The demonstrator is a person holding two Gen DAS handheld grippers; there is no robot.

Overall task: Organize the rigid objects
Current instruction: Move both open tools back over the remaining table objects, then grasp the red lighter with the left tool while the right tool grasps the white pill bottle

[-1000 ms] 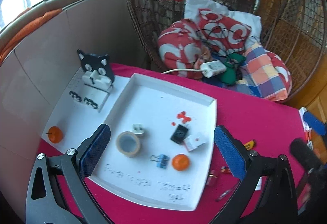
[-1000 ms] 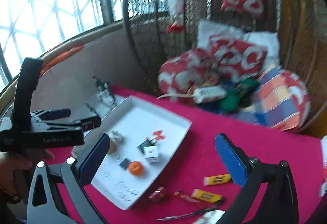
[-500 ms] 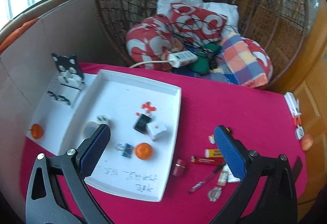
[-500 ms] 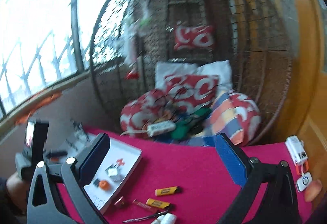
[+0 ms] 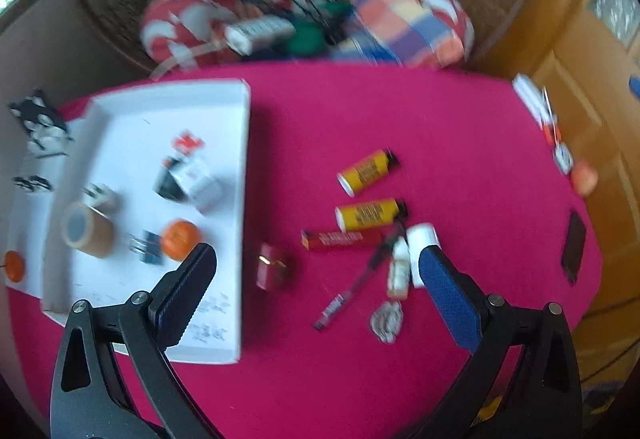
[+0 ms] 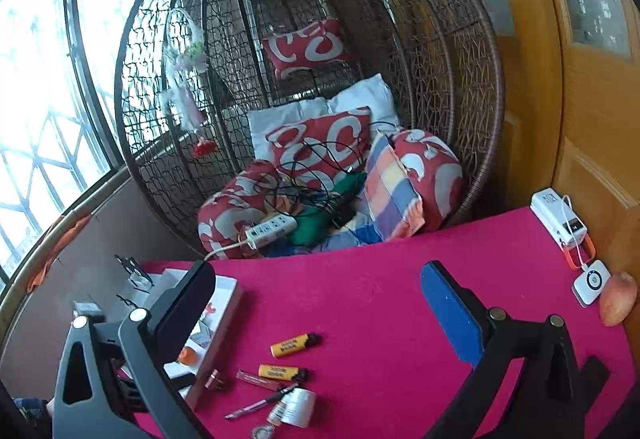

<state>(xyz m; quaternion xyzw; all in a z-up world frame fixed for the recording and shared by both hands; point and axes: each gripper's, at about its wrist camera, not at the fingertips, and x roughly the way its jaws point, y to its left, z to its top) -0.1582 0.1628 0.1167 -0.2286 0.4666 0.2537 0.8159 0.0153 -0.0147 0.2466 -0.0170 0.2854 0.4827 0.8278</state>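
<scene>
Magenta cloth is covering the bench (image 5: 460, 127), where loose lighters (image 5: 370, 215) are waiting beside the white tray's (image 5: 244, 143) right edge for sorting, both grippers (image 5: 316, 279) (image 6: 316, 303) hovering with fingers spread wide, holding nothing.

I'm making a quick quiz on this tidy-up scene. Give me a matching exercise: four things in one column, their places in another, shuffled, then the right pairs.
Things:
1. tape roll
2. pen
3. peach
4. power strip

Places:
A. on the cushions in the wicker chair
B. inside the white tray
C. at the table's far right edge, by the wooden door
D. on the red cloth, among the yellow lighters

Pairs: 1-B, 2-D, 3-C, 4-A
</scene>
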